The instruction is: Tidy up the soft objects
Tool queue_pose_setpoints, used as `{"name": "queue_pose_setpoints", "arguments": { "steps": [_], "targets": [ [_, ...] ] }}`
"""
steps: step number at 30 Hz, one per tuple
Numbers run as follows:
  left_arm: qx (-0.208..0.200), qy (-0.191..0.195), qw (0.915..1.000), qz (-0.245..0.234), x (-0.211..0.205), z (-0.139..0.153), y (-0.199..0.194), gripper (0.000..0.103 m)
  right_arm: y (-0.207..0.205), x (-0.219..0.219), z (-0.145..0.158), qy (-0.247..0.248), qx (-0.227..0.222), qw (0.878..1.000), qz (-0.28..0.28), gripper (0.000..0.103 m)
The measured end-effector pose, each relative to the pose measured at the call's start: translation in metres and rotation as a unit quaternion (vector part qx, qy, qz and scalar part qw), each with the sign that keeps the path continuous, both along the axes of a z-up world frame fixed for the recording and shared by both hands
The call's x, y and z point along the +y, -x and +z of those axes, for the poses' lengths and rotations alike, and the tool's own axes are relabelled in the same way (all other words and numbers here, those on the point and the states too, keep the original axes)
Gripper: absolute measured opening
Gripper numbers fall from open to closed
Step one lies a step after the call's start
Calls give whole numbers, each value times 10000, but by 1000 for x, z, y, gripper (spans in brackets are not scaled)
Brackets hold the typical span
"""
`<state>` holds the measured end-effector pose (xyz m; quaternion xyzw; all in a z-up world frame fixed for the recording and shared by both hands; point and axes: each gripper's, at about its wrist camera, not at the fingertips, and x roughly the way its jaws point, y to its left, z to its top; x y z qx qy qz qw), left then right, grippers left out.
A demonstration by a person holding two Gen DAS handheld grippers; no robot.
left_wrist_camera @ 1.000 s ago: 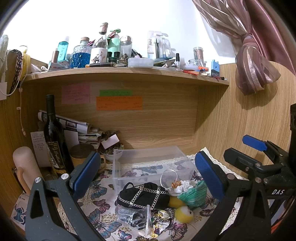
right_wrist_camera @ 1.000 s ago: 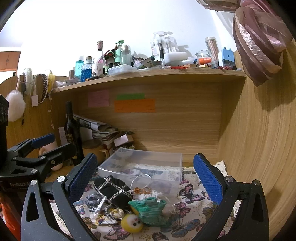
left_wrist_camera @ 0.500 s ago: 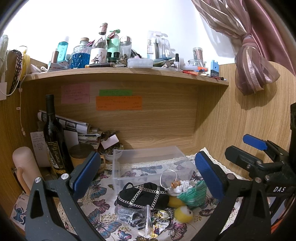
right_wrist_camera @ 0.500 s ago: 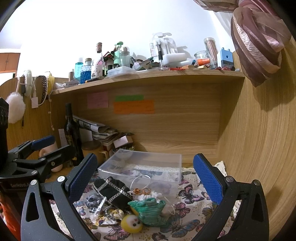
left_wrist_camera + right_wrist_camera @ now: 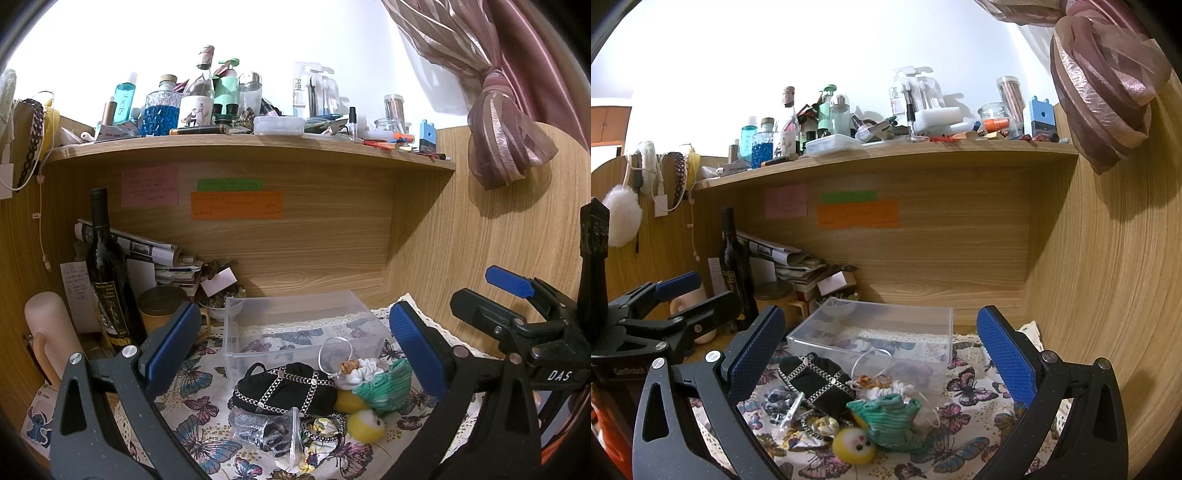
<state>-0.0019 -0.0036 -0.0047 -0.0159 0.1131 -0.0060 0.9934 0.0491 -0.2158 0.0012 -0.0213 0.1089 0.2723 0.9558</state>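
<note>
Wooden desk (image 5: 975,326) carries butterfly cloth (image 5: 971,387), clear box (image 5: 886,325).

Butterfly-print cloth (image 5: 207,398), black chain-crossed pouch (image 5: 284,386), green knit (image 5: 894,421)

Blown-out wall, sharp focus, perhaps overhead light

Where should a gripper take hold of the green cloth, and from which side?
Pinch the raised, bunched top of the green cloth from above with the right gripper. It lies crumpled on the pile's right edge, with open mat on its right, so that side looks least obstructed.
</note>
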Motion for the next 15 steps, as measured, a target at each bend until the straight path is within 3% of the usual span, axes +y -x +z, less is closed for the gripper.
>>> {"name": "queue_pose_setpoints", "arguments": {
  "steps": [15],
  "targets": [
    [6,-4,10000,-4,-2,-1,-1,103,1,0,-2,-25,0,10000,2,103]
  ]
}}
